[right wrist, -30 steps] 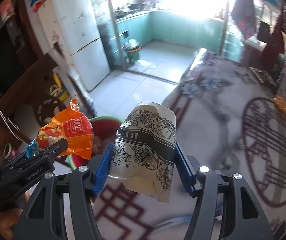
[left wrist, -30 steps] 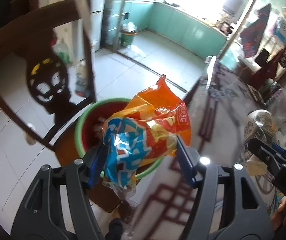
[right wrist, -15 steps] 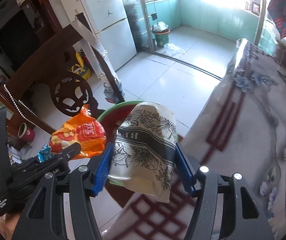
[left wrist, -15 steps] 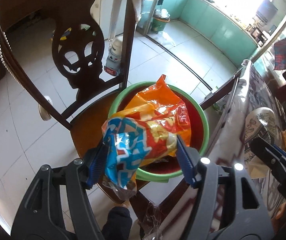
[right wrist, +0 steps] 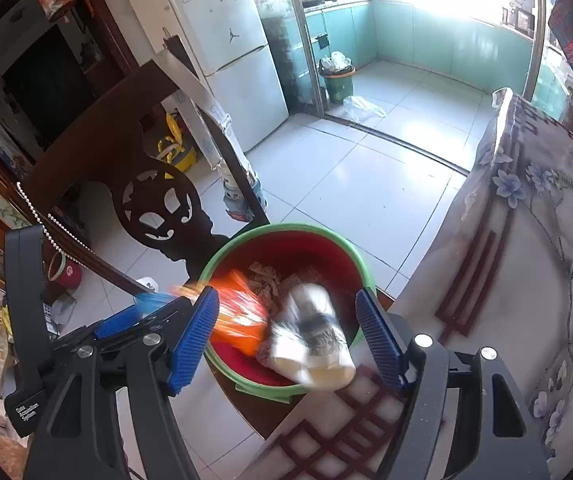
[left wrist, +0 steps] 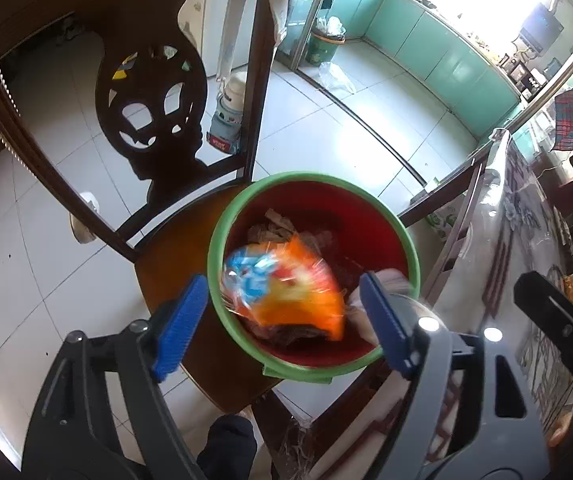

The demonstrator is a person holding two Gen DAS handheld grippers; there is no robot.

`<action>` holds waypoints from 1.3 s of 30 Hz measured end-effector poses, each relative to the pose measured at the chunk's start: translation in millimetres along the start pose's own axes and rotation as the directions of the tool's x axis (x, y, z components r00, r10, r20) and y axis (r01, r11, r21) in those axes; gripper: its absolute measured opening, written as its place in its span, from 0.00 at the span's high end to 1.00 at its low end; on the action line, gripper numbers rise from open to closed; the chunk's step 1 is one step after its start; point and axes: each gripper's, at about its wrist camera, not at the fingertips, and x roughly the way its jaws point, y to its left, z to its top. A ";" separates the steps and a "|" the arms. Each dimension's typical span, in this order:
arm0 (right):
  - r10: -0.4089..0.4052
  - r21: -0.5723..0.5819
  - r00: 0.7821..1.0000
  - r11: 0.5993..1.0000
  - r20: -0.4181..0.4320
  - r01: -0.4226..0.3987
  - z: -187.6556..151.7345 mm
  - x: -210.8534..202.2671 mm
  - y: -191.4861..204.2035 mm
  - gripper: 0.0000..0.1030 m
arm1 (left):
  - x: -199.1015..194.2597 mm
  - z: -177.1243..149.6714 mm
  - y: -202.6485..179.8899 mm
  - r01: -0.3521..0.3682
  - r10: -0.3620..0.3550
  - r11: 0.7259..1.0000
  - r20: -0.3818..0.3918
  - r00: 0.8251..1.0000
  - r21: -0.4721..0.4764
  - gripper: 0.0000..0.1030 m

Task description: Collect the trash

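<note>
Both grippers hang over the bin, jaws opening. The left gripper [left wrist: 282,320] touches nothing; the blurred orange snack bag [left wrist: 286,292] lies loose between its pads. The right gripper [right wrist: 286,336] frames the paper cup [right wrist: 310,340], untouched. Below, the red green-rimmed bin [right wrist: 286,390] sits on a dark wooden chair [left wrist: 166,264] left of the table [right wrist: 526,280].

White tiled floor [left wrist: 326,128], sunlit kitchen
</note>
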 end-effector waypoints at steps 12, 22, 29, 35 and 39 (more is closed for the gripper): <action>-0.223 0.123 0.942 0.972 0.251 0.198 -25.4 -128.7 -60.4 0.07 | -64.5 -15.5 -94.9 0.157 -0.206 0.960 0.205 0.957 0.230 0.05; -0.402 0.188 0.799 0.916 0.447 0.355 -66.1 -241.2 -115.9 0.07 | -151.5 -63.8 -207.8 0.159 -0.353 0.894 0.439 0.826 0.418 0.05; -0.493 0.221 0.742 0.869 0.454 0.443 -90.1 -279.1 -153.8 0.07 | -178.7 -91.0 -250.2 0.113 -0.308 0.909 0.466 0.829 0.400 0.05; -0.465 0.210 0.756 0.885 0.460 0.416 -98.5 -303.4 -175.7 0.07 | -193.2 -107.6 -265.9 0.123 -0.299 0.916 0.446 0.844 0.381 0.05; -0.442 0.196 0.761 0.896 0.475 0.398 -102.1 -312.0 -178.5 0.07 | -201.6 -117.3 -271.1 0.113 -0.285 0.924 0.461 0.840 0.365 0.05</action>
